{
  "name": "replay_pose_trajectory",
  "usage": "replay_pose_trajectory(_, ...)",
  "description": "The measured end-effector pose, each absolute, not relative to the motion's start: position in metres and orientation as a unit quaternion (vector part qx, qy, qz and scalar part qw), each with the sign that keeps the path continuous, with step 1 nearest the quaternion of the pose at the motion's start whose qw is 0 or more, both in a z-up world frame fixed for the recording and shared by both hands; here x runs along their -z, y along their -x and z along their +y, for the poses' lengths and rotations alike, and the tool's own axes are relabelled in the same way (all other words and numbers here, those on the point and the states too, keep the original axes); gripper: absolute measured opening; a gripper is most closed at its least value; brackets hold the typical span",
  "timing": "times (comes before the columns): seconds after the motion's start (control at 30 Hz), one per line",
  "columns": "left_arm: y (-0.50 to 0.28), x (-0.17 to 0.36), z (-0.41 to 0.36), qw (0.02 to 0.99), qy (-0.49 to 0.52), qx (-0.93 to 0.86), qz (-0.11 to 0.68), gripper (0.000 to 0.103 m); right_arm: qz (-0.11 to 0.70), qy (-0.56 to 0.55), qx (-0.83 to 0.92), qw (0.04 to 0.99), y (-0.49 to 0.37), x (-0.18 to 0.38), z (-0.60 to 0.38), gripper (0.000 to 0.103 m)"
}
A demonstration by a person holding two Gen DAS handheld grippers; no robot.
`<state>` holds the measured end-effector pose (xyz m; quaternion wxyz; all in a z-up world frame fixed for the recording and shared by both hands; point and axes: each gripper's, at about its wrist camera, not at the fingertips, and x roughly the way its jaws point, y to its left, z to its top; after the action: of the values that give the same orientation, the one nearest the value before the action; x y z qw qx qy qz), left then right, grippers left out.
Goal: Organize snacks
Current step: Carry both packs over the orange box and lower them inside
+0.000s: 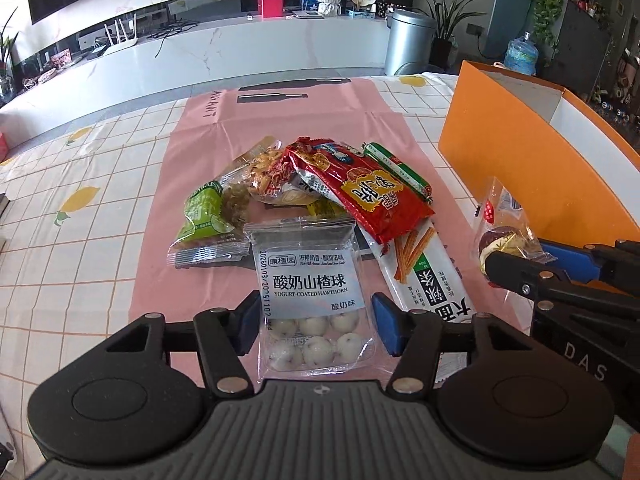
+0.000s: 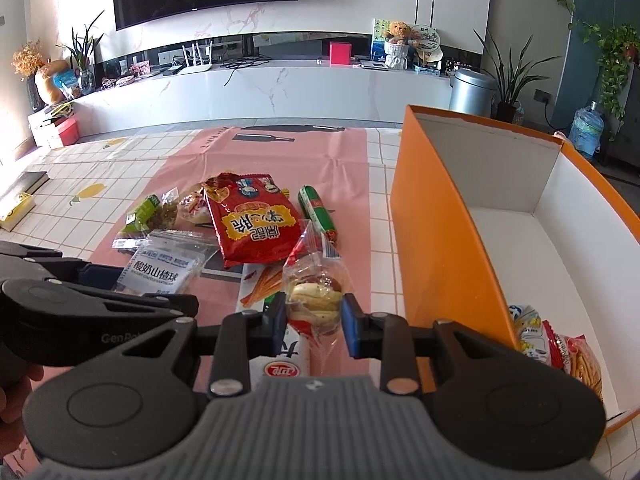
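Observation:
A pile of snack packets lies on the pink mat [image 1: 208, 128]. My left gripper [image 1: 314, 326] is open around the clear yogurt-coated hawthorn ball pack [image 1: 312, 300], its blue pads beside the pack's edges. A red packet [image 1: 360, 188], a green sausage [image 1: 400, 170], a green packet [image 1: 204, 216] and a long white stick-snack pack [image 1: 424, 276] lie beyond. My right gripper [image 2: 314, 320] is shut on a clear date-and-walnut packet [image 2: 314, 292], held above the mat left of the orange box [image 2: 440, 240]. It also shows in the left wrist view [image 1: 500, 236].
The orange box with white inside [image 2: 540, 248] stands on the right and holds a few snack packets [image 2: 560, 352] at its near end. The checked lemon tablecloth [image 1: 80, 208] covers the table. A dark book [image 2: 24, 188] lies at the far left.

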<state>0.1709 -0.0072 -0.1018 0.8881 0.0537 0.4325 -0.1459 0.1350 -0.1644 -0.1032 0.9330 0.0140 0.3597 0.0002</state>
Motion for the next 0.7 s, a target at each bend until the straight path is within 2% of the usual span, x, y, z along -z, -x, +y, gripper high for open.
replay_pose_trajectory(0.7,-0.109,-0.004,-0.042,0.926,-0.100,0.164,0.324,0.066,0.266,-0.055,-0.014,0.962,-0.071,0.010,-0.204,0.025)
